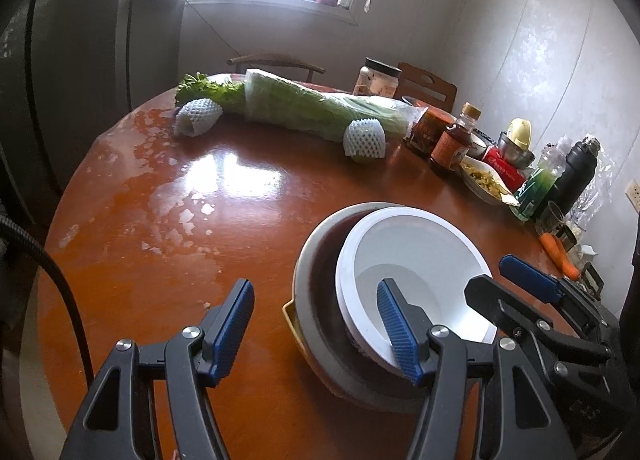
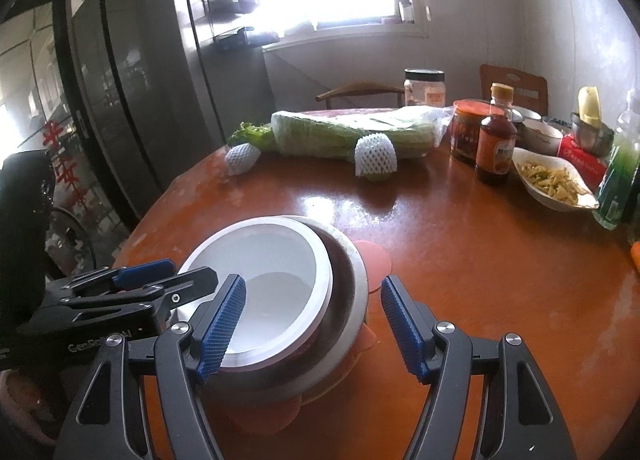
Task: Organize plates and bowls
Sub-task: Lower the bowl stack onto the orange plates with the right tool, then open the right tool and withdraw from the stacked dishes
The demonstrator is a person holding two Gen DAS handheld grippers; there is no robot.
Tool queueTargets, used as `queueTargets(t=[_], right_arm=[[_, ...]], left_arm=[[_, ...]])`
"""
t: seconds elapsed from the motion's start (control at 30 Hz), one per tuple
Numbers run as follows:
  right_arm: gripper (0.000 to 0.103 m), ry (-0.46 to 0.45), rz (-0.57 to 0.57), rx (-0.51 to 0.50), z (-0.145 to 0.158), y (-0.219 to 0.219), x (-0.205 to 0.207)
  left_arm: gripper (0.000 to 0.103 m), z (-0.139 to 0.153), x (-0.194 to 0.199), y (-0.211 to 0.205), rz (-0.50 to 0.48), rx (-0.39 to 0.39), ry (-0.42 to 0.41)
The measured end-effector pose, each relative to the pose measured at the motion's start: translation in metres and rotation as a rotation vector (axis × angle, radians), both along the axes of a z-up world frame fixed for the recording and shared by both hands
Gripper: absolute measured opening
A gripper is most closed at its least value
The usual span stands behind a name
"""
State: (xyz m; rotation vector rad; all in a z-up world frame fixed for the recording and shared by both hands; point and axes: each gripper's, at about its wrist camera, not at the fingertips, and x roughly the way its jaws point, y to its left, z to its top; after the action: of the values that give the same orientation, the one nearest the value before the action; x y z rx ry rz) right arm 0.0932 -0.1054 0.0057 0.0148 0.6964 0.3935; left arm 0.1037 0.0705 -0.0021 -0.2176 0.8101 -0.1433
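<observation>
A white bowl (image 1: 412, 272) (image 2: 272, 272) sits tilted inside a metal bowl (image 1: 320, 340) (image 2: 348, 288). Both rest on a yellow plate (image 1: 290, 320) and an orange plate (image 2: 374, 260) on the round wooden table (image 1: 240, 219). My left gripper (image 1: 316, 330) is open at the stack's left side, one finger over the bare table and the other in front of the white bowl. It shows again in the right wrist view, left gripper (image 2: 176, 276), beside the white bowl's rim. My right gripper (image 2: 314, 326) (image 1: 500, 284) stands wide open over the stack's right side, gripping nothing.
Across the table lie a wrapped cabbage (image 1: 320, 107) and two foam-netted fruits (image 1: 364, 137). Jars, a sauce bottle (image 2: 496, 139), a dish of food (image 2: 552, 179), bottles and carrots (image 1: 560, 256) crowd the right. Chairs stand behind, a dark fridge (image 2: 132, 79) to the left.
</observation>
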Motion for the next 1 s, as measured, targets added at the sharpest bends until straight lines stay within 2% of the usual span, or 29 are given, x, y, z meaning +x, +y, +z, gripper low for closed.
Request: queueTargets(t=[0.3, 0.6, 1.0], right_arm=[[0.072, -0.028, -0.012, -0.008, 0.003, -0.003, -0.018], [0.073, -0.052, -0.017, -0.021, 0.006, -0.006, -0.047], [0.073, -0.077, -0.021, -0.034, 0.011, -0.012, -0.079]], left_arm=[[0.064, 0.006, -0.028, -0.003, 0.014, 0.051, -0.044], [0.064, 0.02, -0.052, -0.004, 0.017, 0.032, -0.106], [0.064, 0.032, -0.08, -0.014, 0.009, 0.078, -0.121]])
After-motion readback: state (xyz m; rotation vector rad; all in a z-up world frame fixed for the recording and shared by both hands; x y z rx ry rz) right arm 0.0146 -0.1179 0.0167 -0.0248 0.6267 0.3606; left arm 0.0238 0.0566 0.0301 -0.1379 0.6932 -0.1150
